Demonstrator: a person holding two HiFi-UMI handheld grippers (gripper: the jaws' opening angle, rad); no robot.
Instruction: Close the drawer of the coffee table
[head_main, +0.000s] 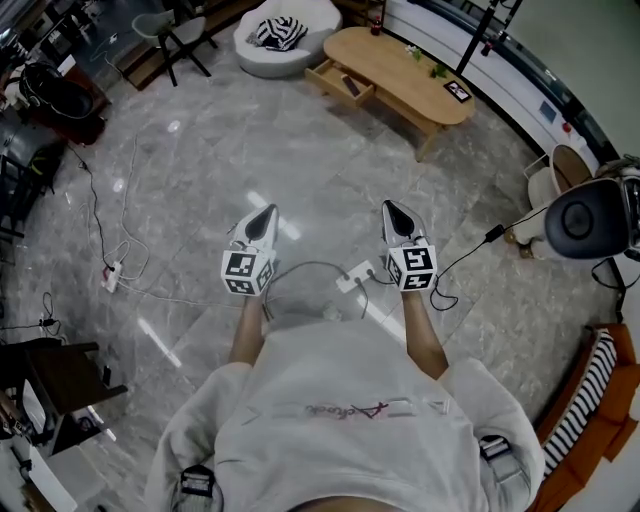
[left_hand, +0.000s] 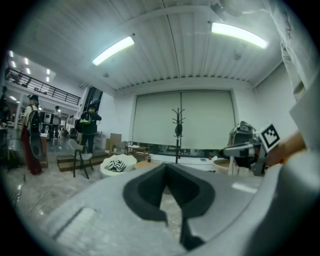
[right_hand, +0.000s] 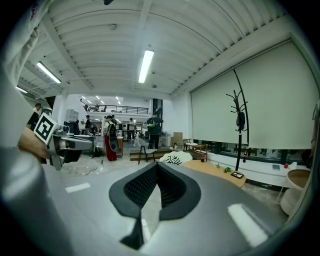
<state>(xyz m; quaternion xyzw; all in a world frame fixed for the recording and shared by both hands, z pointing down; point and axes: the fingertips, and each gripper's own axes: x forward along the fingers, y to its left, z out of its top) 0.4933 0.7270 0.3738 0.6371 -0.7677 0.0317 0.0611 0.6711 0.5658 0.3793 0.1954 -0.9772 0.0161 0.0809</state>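
Light wood coffee table, drawer same; grey veined marble floor; cushion striped (black-white)

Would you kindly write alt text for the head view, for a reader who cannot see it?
A person holds the left tool and right tool, both shut, above a marble floor, aimed toward a coffee table whose drawer is open. A white beanbag sits beside it.

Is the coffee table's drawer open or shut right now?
Open. In the head view the drawer juts out from the coffee table, its inside exposed with something dark in it.
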